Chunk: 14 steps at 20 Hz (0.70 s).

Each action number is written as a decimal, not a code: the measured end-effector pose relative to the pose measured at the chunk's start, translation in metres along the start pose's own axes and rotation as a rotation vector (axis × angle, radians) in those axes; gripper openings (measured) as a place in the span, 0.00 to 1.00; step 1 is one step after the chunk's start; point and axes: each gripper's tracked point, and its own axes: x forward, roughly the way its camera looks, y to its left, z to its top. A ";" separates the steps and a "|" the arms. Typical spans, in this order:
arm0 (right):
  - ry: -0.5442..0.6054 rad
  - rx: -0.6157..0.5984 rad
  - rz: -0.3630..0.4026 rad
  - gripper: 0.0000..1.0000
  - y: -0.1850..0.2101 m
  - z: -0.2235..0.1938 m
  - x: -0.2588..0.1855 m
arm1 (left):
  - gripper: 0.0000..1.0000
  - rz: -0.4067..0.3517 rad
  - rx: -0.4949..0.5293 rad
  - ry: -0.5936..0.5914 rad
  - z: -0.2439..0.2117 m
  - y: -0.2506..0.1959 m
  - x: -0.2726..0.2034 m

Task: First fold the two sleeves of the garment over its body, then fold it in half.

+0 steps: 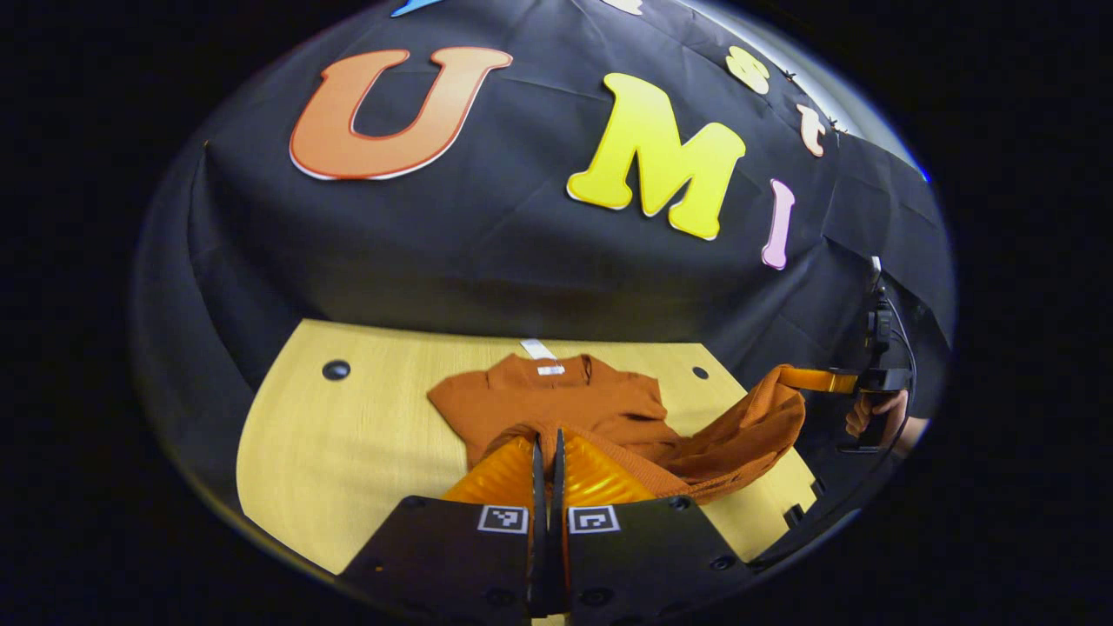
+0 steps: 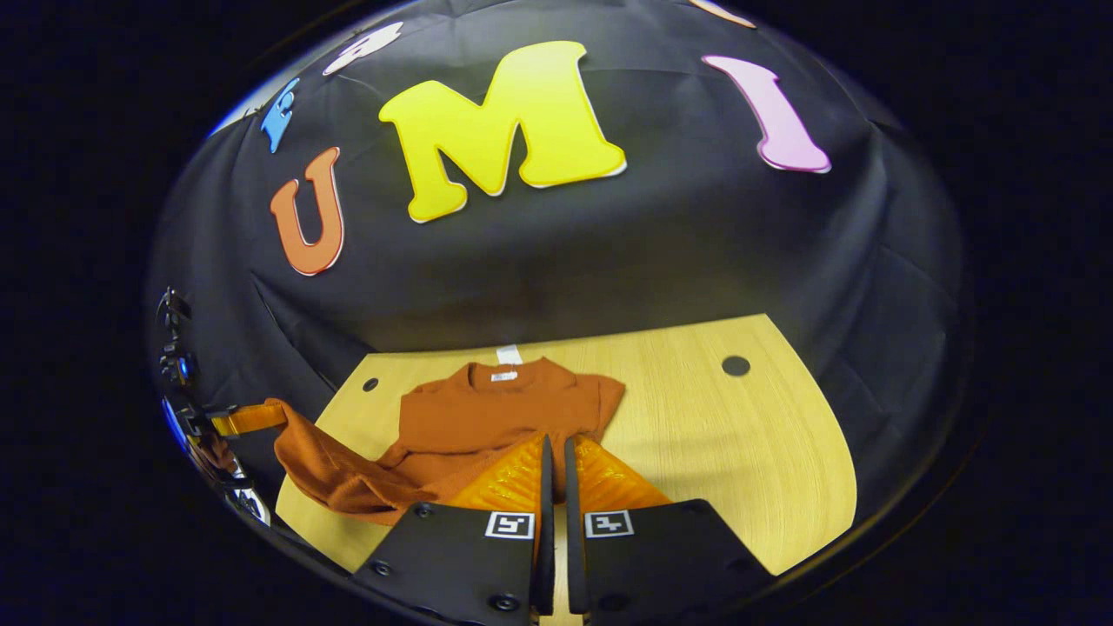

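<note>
Finding: the garment (image 1: 556, 400), a rust-orange knitted top, lies on the wooden table (image 1: 348, 435) with its collar (image 1: 548, 363) at the far edge, upper centre of the wood in both views. The collar end rests flat. The near end is raised off the wood.

Tools: in the left gripper view the left gripper (image 1: 546, 452) stands at bottom centre, its fingers drawn together with cloth bunched at the tips. It is judged clamped on the near edge of the garment. At the right of that frame the right gripper (image 1: 822, 380), with the hand (image 1: 874, 413) holding it, carries a lifted swag of the same cloth. In the right gripper view the right gripper (image 2: 556, 456) stands at bottom centre with its fingers likewise closed on cloth. The left gripper (image 2: 248, 419) holds the other raised corner at far left.

Sleeves: no sleeve lies spread out to either side on the wood. Whether both are laid neatly over the body cannot be read from these views.

Judgement: the step in hand appears to be the fold in half, near edge to collar.

Recommendations:
- Keep both corners at equal height and taut between the tools so the cloth does not sag in the middle.
- Carry them forward together, square to the collar.
- The knit looks soft and heavy, so lower it slowly.
- Align the edges before releasing.
</note>
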 end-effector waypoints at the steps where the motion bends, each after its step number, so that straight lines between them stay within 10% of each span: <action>1: -0.005 -0.016 0.003 0.07 0.003 0.011 0.014 | 0.03 0.002 -0.003 -0.016 0.013 0.002 0.014; 14: -0.035 -0.072 0.022 0.06 -0.025 0.056 0.224 | 0.03 0.055 -0.049 -0.065 0.066 0.071 0.225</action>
